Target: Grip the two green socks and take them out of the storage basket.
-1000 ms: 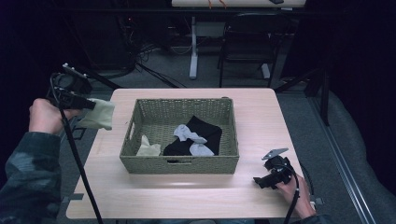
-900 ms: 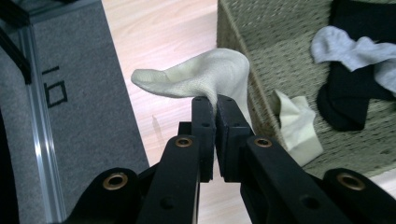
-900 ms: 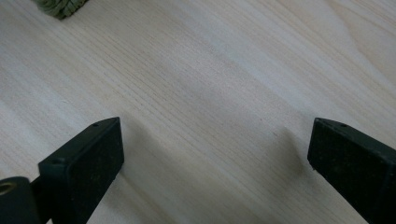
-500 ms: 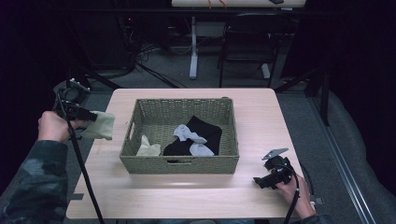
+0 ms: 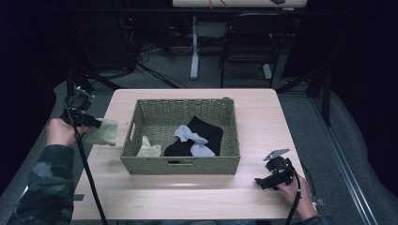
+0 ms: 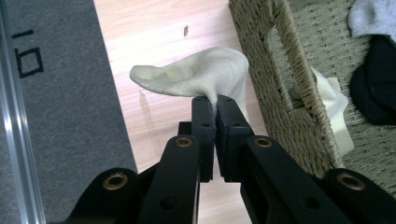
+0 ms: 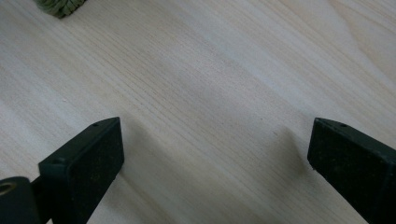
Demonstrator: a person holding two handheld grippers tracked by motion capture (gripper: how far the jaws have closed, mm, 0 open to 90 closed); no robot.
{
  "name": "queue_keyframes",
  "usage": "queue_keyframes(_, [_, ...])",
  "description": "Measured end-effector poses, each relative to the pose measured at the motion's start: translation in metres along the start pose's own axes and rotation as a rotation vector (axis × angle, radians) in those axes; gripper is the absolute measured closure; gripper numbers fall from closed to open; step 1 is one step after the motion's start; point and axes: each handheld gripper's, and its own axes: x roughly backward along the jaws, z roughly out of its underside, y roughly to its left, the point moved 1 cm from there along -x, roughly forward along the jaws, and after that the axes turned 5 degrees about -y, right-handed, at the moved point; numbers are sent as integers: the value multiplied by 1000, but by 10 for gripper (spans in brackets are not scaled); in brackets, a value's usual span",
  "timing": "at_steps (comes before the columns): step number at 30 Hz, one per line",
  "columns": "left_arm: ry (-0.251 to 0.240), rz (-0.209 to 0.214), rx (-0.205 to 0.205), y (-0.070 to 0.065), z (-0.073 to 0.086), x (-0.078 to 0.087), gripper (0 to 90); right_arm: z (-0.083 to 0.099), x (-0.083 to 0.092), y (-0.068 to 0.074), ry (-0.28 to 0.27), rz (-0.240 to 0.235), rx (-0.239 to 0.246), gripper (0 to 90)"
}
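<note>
My left jaws (image 6: 215, 103) are clamped tight on a cream sock (image 6: 201, 74), pinching a fold of it right at the tips. In the left gripper view the sock fans out from the pinch toward ten o'clock, its loose end over the pale wood of the bench (image 6: 154, 28), with the grey floor (image 6: 56, 93) beyond the bench edge at nine o'clock. The woven side of the wicker basket (image 6: 285, 93), with its handle slot, stands just beside the sock at three o'clock; whether cloth and weave touch I cannot tell.

From the high view, my left gripper (image 5: 96, 124) sits at nine o'clock of the basket (image 5: 183, 164), outside its left wall, and the cream sock (image 5: 104, 132) hangs from it over the left edge of the bench (image 5: 187, 197). Inside the basket lie a second cream piece (image 5: 149, 149) at its seven o'clock corner, a dark garment (image 5: 206, 133) near the middle, and pale grey socks (image 5: 190, 136) lying on top of the dark one.

My right gripper (image 5: 259, 180) rests low on the bench at five o'clock of the basket, well apart from it, held in my right hand (image 5: 293, 190). In the right gripper view its jaws stand wide apart with only bare wood between them, and a corner of the basket (image 7: 60, 7) peeks in at eleven o'clock.
</note>
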Motion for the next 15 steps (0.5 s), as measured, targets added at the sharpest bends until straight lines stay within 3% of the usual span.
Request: queue_keyframes(15, [50,5,49,9,16,-41,874,0,0,0,1,2,2,29])
